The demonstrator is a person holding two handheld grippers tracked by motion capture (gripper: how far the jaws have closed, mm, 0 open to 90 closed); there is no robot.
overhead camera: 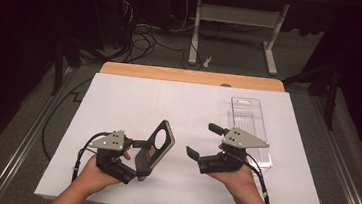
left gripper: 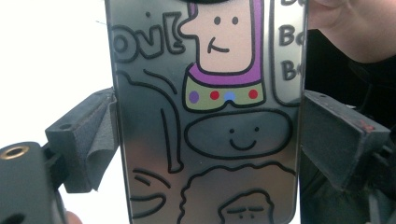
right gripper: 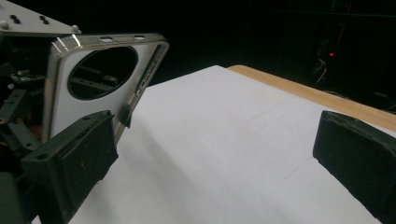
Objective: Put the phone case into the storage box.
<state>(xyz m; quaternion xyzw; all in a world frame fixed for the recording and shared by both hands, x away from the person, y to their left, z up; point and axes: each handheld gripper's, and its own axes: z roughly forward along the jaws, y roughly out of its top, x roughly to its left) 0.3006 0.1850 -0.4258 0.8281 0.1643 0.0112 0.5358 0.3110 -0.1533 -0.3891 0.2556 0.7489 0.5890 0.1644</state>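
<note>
A phone case (overhead camera: 158, 145) with a round camera hole stands upright over the white sheet, held at its lower part by my left gripper (overhead camera: 142, 159). In the left gripper view the case (left gripper: 205, 116) shows a glossy back with cartoon drawings, and both pads (left gripper: 93, 140) press on its side edges. My right gripper (overhead camera: 204, 141) hovers a little to the right of the case, jaws wide apart and holding nothing. In the right gripper view (right gripper: 219, 158) the case's pale inner side (right gripper: 100, 88) sits at the left, just beyond the left jaw.
A clear plastic package (overhead camera: 251, 131) lies flat on the white sheet (overhead camera: 168, 106) just right of the right hand. The wooden table edge (overhead camera: 191, 76) runs along the far side, with cables and a stand on the floor beyond.
</note>
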